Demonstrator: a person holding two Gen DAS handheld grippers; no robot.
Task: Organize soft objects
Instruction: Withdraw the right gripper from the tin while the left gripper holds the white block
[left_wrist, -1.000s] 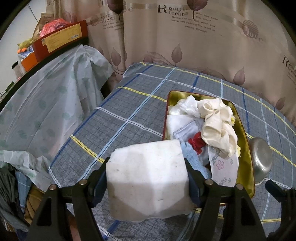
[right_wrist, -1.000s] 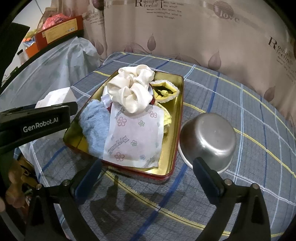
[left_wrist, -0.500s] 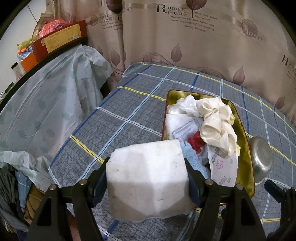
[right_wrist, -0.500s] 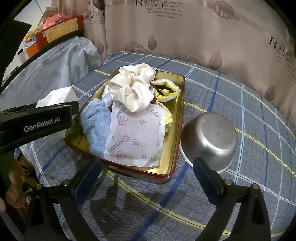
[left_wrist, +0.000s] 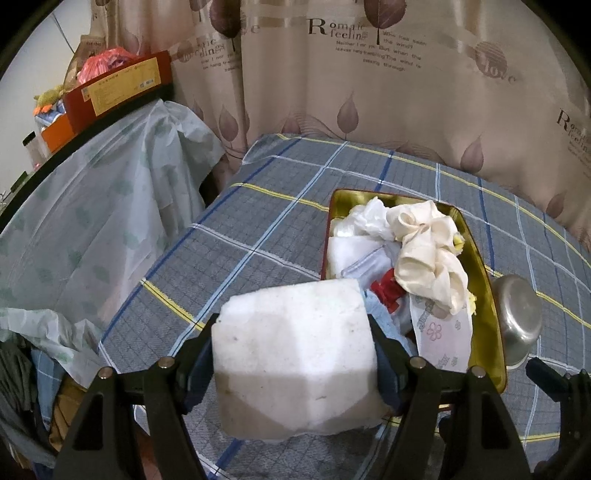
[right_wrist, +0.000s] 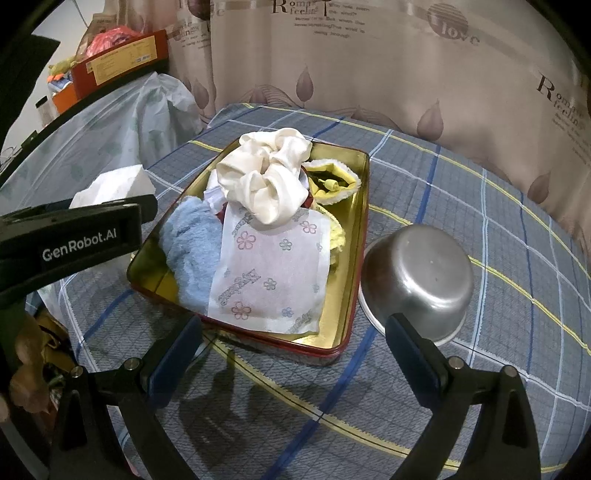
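white foam, or something like it, filled my left gripper (left_wrist: 295, 354): a pale, slightly grubby sponge block (left_wrist: 295, 365) was squeezed between both pads and held off the checked tablecloth (left_wrist: 229, 266), just short of the tin's near-left corner. from the right wrist camera the same block showed at about 9 o'clock, beyond the left gripper's black arm. my right gripper (right_wrist: 293, 338) was spread wide with nothing between its fingers, hovering over the cloth just in front of the tin.

outward from there, the gold tin (right_wrist: 360, 229) lay at 12 o'clock of the right view, already crowded: a blue towel (right_wrist: 192, 251) at its near left, a flowered paper packet (right_wrist: 273, 273) lying over the middle, a cream scrunchie (right_wrist: 266, 184) heaped on top, and a yellow pouch (right_wrist: 332, 182) at the far right corner. an upturned steel bowl (right_wrist: 417, 277) sat just beside the tin at 3 o'clock.

i judged the step in hand to be carrying the block to the tin, with the sorting nearly done. the next move would call for swinging the block toward 1 o'clock over the rim and letting go onto the little bare floor at the near-left corner, beside the towel. the pile was high, so a careless drop might roll off.
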